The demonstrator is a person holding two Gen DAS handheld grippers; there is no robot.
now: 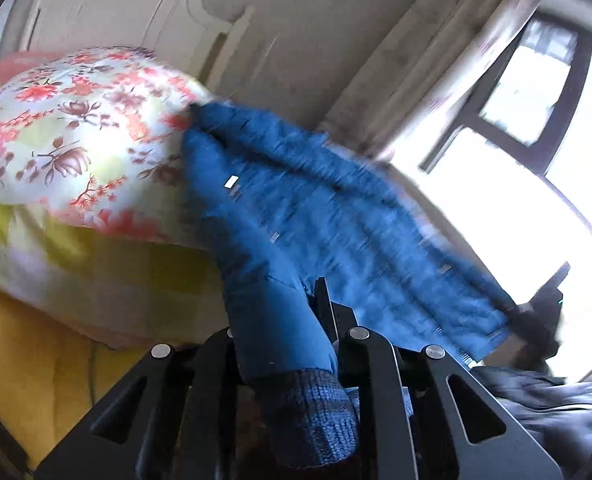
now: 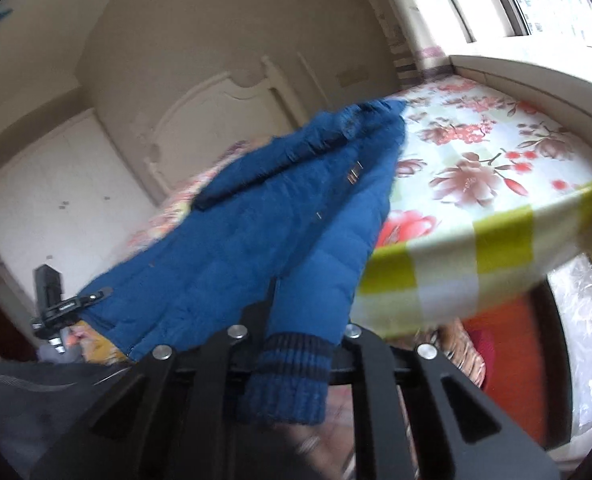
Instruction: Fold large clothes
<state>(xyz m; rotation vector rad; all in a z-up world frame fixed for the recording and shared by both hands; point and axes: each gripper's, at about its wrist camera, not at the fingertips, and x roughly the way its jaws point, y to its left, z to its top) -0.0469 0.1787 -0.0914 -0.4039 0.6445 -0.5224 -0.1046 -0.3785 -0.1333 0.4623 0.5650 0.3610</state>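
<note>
**Desk:** What's on the left?

**Photographer:** A floral quilt [image 1: 67, 136] bunched on the bed, headboard [image 1: 127, 4] behind. The left gripper [image 1: 291, 344] is clamped down on one sleeve of a blue padded jacket [image 1: 336, 216], its knitted cuff [image 1: 316, 412] hanging back toward the camera.

**Desk:** And moving right?

**Photographer:** The jacket's body stretches, lifted and blurred, toward a bright window [image 1: 536, 92]. On the other side, the right gripper [image 2: 296, 332] is pinched tight on the second sleeve, its striped cuff [image 2: 291, 376] trailing below the jaws. The coat hangs between the two claws, its far end over the floral bed sheet [image 2: 476, 152].

**Desk:** What could go wrong?

**Photographer:** My read: each grip sits just above a cuff, on slick padded fabric. If the heavy body swings, a sleeve may slide out. The hem could also catch the quilt and land creased, spoiling the fold.
</note>
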